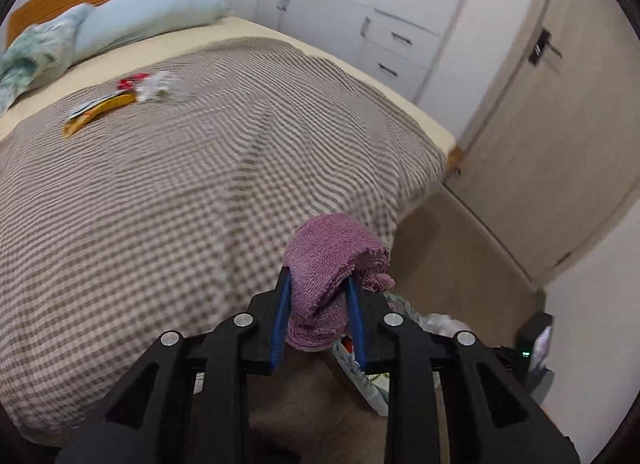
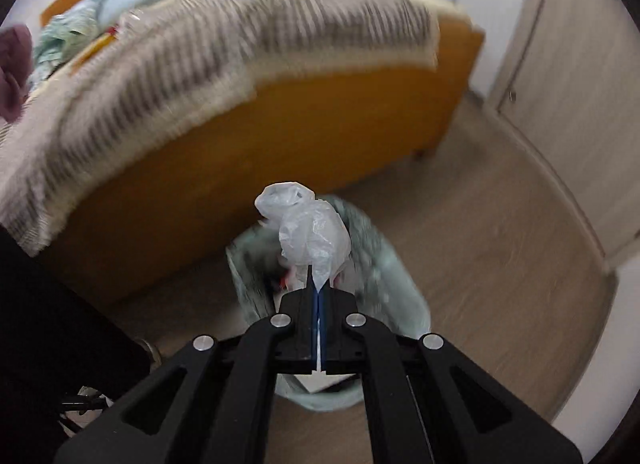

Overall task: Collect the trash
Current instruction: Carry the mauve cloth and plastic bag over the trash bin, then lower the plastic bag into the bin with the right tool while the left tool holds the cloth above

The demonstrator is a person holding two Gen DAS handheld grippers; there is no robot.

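My left gripper (image 1: 319, 284) is shut on a folded purple cloth (image 1: 332, 260), held over the foot corner of the bed. The cloth also shows at the left edge of the right wrist view (image 2: 14, 67). My right gripper (image 2: 319, 280) is shut on a crumpled white plastic bag (image 2: 308, 227), which hangs just above a pale green patterned trash bin (image 2: 384, 264) on the floor. Part of that bin (image 1: 360, 368) peeks out below the left fingers. On the bed lie a yellow wrapper (image 1: 96, 113), a red scrap (image 1: 130, 81) and a clear plastic piece (image 1: 162, 85).
The bed with a checked blanket (image 1: 180, 183) and orange wooden frame (image 2: 280, 151) fills the left side. Pillows (image 1: 148, 15) rest at the headboard. A white drawer unit (image 1: 396, 51) and a beige door (image 1: 532, 103) stand at right. Wooden floor (image 2: 500, 244) surrounds the bin.
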